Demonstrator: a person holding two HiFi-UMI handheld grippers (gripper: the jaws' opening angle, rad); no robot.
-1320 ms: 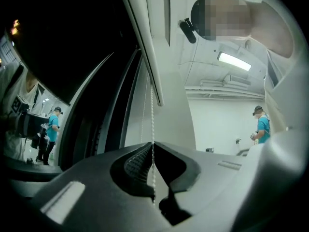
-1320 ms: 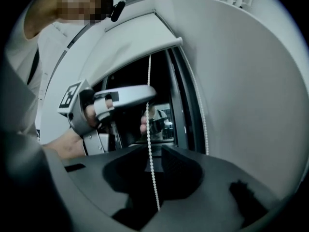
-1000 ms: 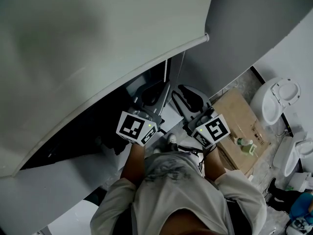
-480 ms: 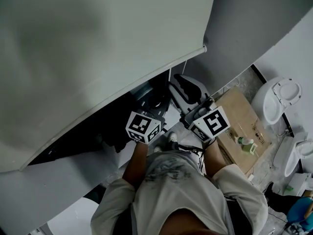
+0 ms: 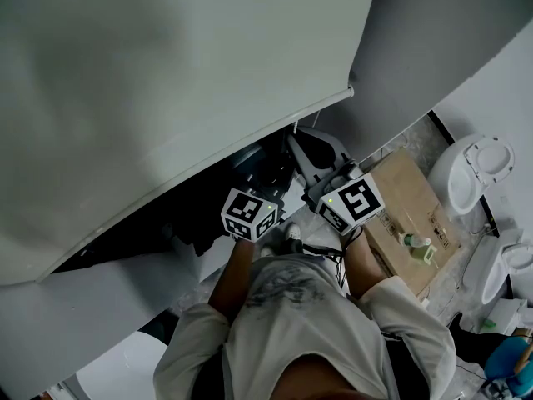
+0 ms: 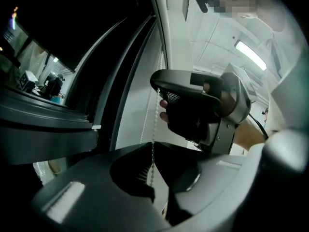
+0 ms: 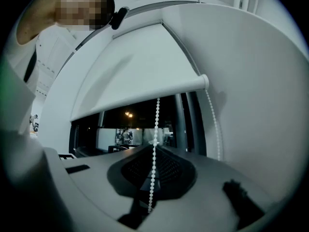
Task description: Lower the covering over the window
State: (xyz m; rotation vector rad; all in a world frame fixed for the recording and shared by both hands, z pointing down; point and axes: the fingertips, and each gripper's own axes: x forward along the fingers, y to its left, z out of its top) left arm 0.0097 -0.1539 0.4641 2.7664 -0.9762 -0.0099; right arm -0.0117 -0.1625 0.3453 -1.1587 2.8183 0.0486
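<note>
Right gripper (image 7: 154, 153) just snapped shut on the chain (image 7: 157, 117), above the left gripper (image 6: 152, 149) (also clenched on it, now pulled lower). Blind (image 5: 183, 73) dropped a bit; dark window (image 5: 166, 215) still shows below, so more pulls needed.

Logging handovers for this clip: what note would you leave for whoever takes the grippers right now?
Left gripper: shut on the bead chain.
Right gripper: jaws have just been closing, now shut on the same chain.
Roller blind: partly down; the window is still bare below its bottom edge.
Left to do: pull the chain hand over hand until the glass is covered.
</note>
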